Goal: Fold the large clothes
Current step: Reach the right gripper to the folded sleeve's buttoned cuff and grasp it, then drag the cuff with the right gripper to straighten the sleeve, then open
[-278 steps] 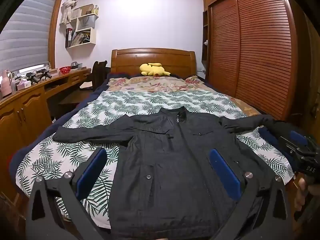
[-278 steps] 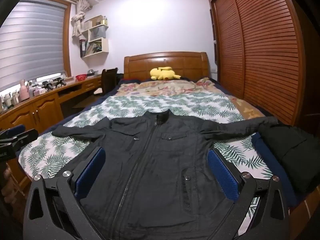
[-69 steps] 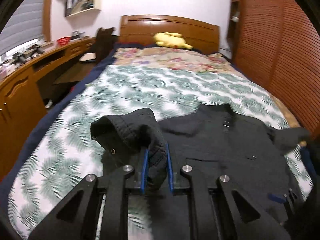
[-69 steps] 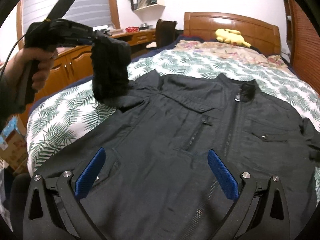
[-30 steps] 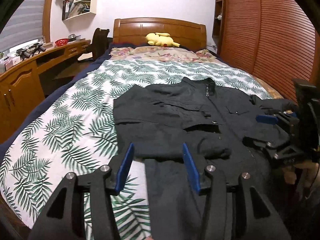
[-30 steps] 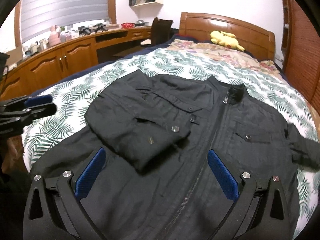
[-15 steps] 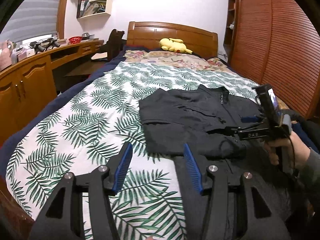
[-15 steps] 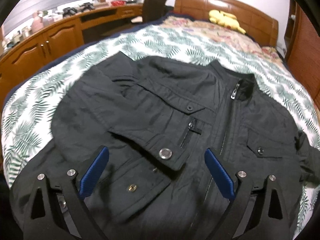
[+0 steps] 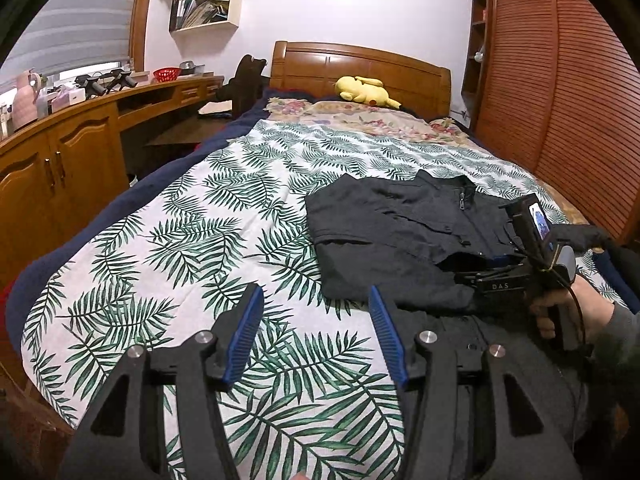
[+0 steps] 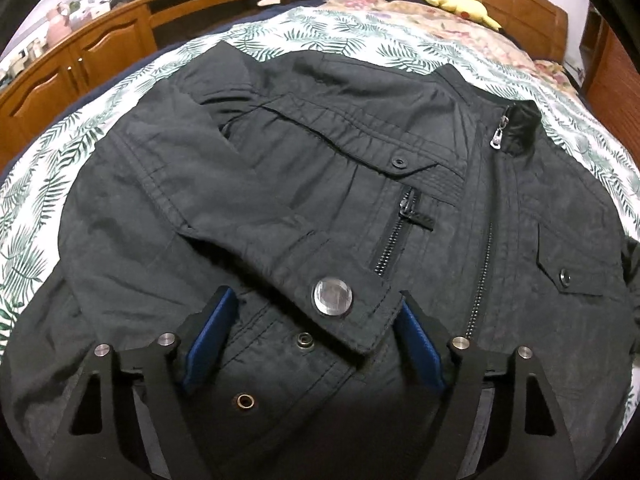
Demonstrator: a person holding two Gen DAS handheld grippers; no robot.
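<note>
A black zip jacket [image 9: 400,224] lies face up on the fern-print bedspread [image 9: 200,240], its left sleeve folded across the chest. My left gripper [image 9: 315,294] hovers open over bare bedspread just left of the jacket, with nothing between its blue pads. My right gripper [image 10: 314,296] is low over the jacket [image 10: 320,140] with its jaws closing. The folded sleeve's cuff [image 10: 360,320], with its silver snap, lies between the pads, and neither pad visibly presses on it. In the left wrist view a hand holds the right gripper [image 9: 464,276] over the jacket's middle.
Wooden cabinets and a desk [image 9: 60,152] run along the bed's left side, with a dark chair [image 9: 246,80] at the far end. A slatted wardrobe [image 9: 560,100] stands on the right. A yellow plush toy [image 9: 362,88] lies by the headboard [image 9: 360,60].
The right gripper has come down close over the sleeve cuff and its jaws have narrowed. The left gripper has drifted left, off the jacket and over bare bedspread.
</note>
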